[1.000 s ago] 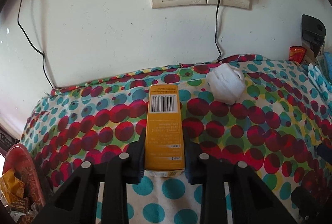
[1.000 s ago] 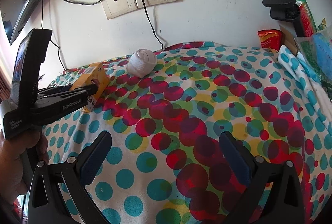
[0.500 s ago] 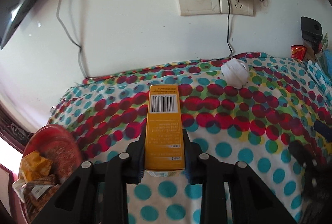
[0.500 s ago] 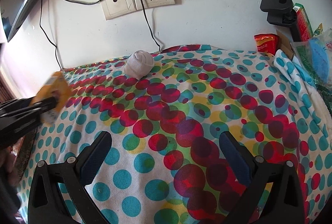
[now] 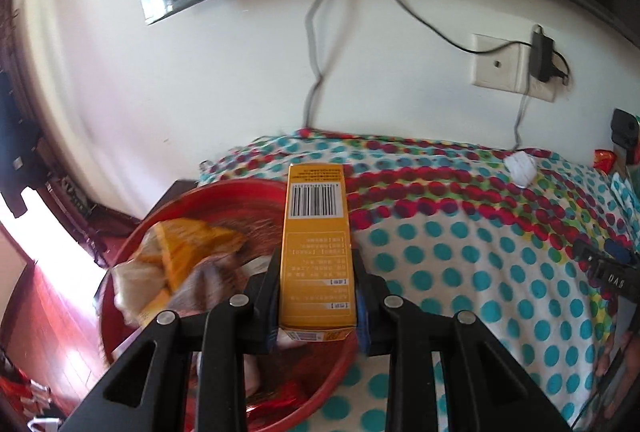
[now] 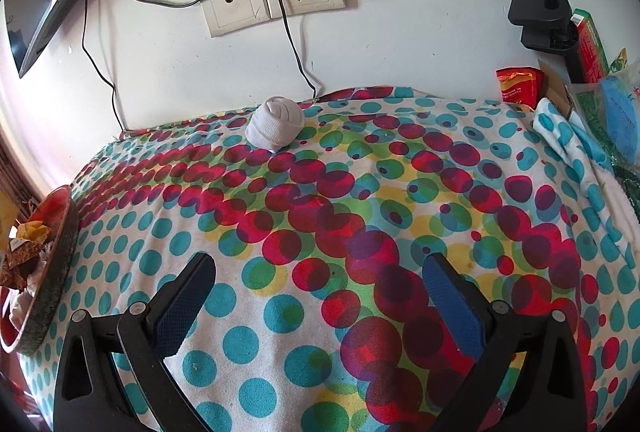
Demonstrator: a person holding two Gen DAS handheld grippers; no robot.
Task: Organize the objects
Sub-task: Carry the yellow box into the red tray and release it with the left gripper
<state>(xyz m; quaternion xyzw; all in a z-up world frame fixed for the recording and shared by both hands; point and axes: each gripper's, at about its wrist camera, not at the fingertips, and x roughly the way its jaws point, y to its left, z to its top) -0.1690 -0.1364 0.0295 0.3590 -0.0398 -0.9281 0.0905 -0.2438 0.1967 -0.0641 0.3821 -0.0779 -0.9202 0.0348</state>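
Left gripper (image 5: 318, 296) has swung from the cloth (image 6: 360, 232) to over the red basin (image 5: 224, 200) — clamped on the yellow box (image 5: 316, 248). Right gripper (image 6: 320, 308) wide open, empty; only its view shows the sock ball (image 6: 275, 126) close.

The right gripper (image 6: 316, 290) hangs over a spotted cloth (image 6: 340, 200) at six o'clock, its blue-padded jaws spread wide with nothing between them. A rolled white sock (image 6: 275, 124) lies at twelve o'clock near the wall. At nine o'clock a red bowl (image 6: 52, 264) of wrappers sits at the cloth's edge. Packets (image 6: 518, 84) crowd two o'clock.
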